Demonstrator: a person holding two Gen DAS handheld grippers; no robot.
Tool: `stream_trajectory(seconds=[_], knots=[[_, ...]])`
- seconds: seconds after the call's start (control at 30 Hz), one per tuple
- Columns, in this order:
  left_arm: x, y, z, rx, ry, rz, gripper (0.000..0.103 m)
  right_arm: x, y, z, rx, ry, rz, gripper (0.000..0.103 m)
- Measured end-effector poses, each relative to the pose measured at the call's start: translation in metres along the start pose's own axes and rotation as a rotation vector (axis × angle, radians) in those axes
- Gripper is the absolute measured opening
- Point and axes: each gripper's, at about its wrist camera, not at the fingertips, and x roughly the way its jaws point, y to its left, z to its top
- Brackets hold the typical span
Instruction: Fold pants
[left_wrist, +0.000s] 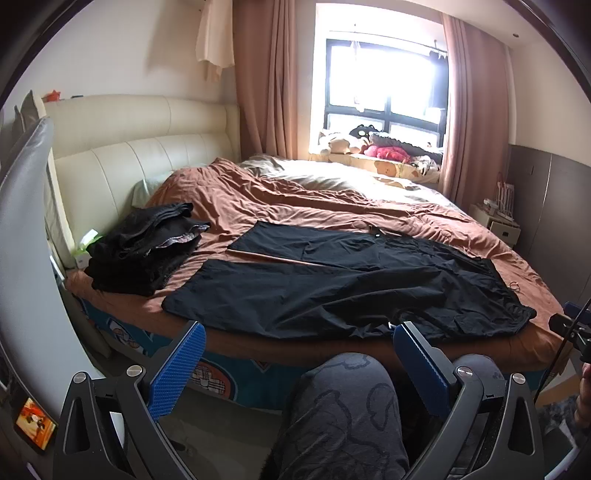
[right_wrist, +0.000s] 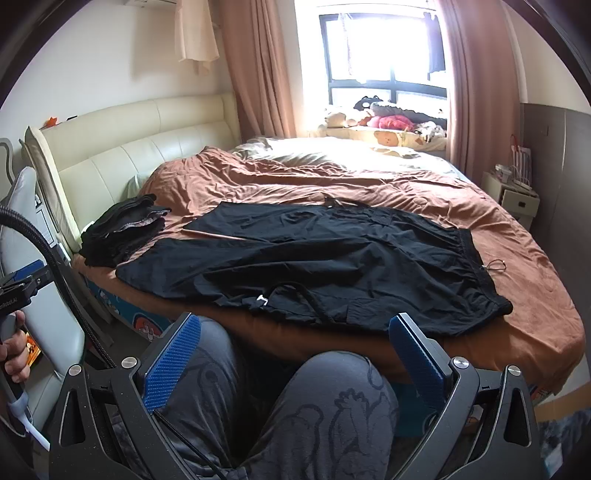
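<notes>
Black pants (left_wrist: 332, 284) spread flat on the bed (left_wrist: 461, 229), waistband (right_wrist: 476, 266) toward the right, leg hems toward the left near the headboard (left_wrist: 147, 147), a narrow strip of brown cover showing between the two legs. Left gripper (left_wrist: 299, 354) held short of the near bed edge, above the person's knees (left_wrist: 343, 398): jaws wide apart, holding nothing. Right gripper (right_wrist: 295, 347) in the same condition: jaws spread wide, empty, clear of the cloth. No fold begun, judging by the flat layout. Risks from here: thin, slack fabric likely to bunch if pinched in a single layer or too far from a corner, giving a skewed fold. Loose drawstring (right_wrist: 493, 265) beyond the waistband, and a second cord loop (right_wrist: 303, 295) lying on the near leg; either liable to snag between pads or end up trapped inside the fold. Near edge of the pants close to the mattress edge; a pull toward the body likely to drag the garment off the bed. Wrinkled cover underneath likely to be pinched along with the cloth and lifted. Stack of dark clothes (left_wrist: 147, 247) just beside the left hems; a wide sweep on that side liable to topple it. Uneven lift between the two sides likely to leave the legs misaligned.
</notes>
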Motion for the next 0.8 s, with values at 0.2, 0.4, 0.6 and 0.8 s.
stream_trajectory(seconds=[0.2,0.4,0.6,0.8], knots=[[0.005,-0.001,0.001,0.003,0.008,-0.002,0.103,0.001,-0.005,0.002,0.008,0.004,-0.011,0.103],[0.026,0.0,0.002,0.001,0.036,-0.001,0.103,0.011,-0.014,0.004,0.026,0.022,-0.029,0.103],[0.054,0.009,0.006,-0.029,0.063,0.007,0.103,0.026,-0.028,0.011,0.052,0.043,-0.056,0.103],[0.09,0.02,0.006,-0.058,0.111,0.027,0.103,0.047,-0.048,0.016,0.096,0.08,-0.097,0.103]])
